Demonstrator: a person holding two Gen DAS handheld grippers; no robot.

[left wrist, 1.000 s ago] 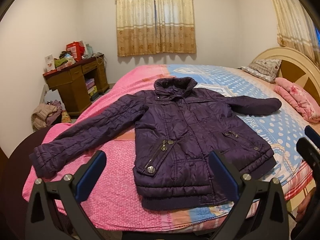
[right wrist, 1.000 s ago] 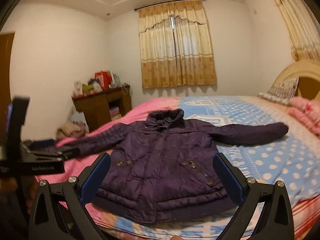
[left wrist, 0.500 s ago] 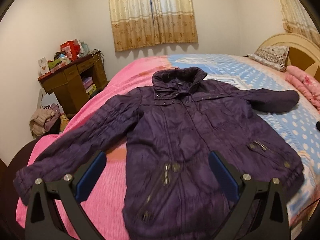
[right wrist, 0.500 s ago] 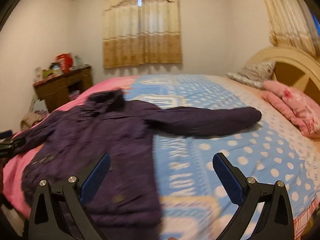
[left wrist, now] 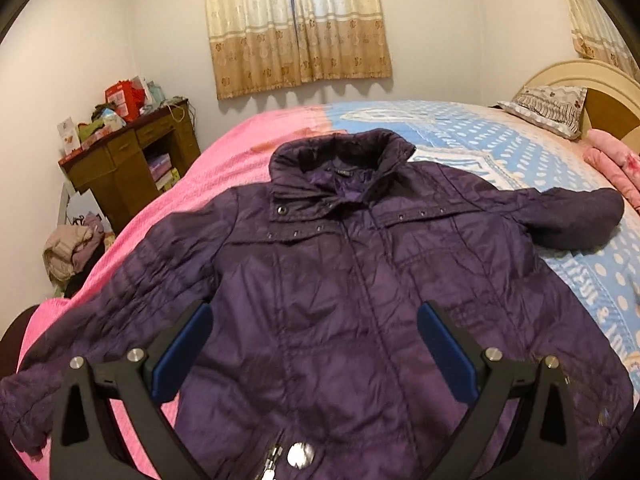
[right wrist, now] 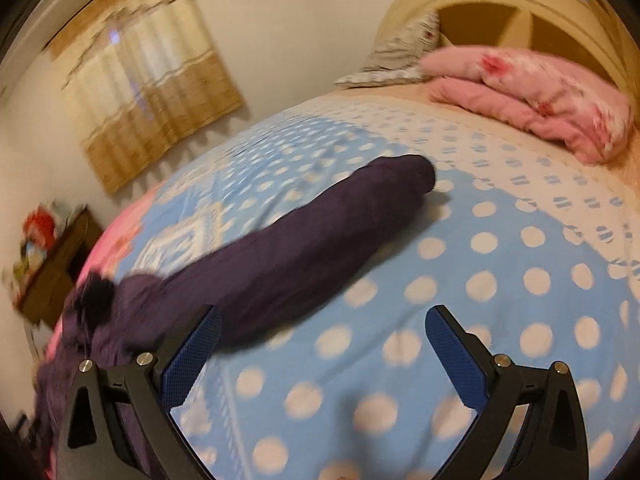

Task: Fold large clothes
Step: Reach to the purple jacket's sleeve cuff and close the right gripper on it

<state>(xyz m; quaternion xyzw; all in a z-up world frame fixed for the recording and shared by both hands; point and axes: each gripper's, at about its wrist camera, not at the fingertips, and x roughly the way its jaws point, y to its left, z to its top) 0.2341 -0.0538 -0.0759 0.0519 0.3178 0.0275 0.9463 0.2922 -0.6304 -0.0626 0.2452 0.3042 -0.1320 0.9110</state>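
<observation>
Hovering with jaws wide open and empty on both sides: left gripper [left wrist: 312,350] sits low over the front of the jacket [left wrist: 360,280], right gripper [right wrist: 322,354] sits over bare blue dotted sheet with the right sleeve [right wrist: 320,236] just off its left finger. Change vs a second ago: both cameras were back from the bed [left wrist: 224,160] edge seeing the whole jacket; now left has closed in until the torso fills its view, hem pocket snaps at the bottom edge, and right has swung out toward the headboard [right wrist: 520,12] side, view motion-blurred. Jacket itself hasn't shifted: flat, face up, collar toward the curtains [left wrist: 296,24], left sleeve [left wrist: 132,300] out over the pink cover, right sleeve out over the blue, cuff toward the pink quilt [right wrist: 528,92]. Nothing folded yet. Read: approach phase, right side lining up on the sleeve for the first fold-in across the chest. Puffy slick shell, so pinch needs a decent bite of fabric or it slips. Desk [left wrist: 120,160] and clothes pile [left wrist: 72,248] are well clear.
</observation>
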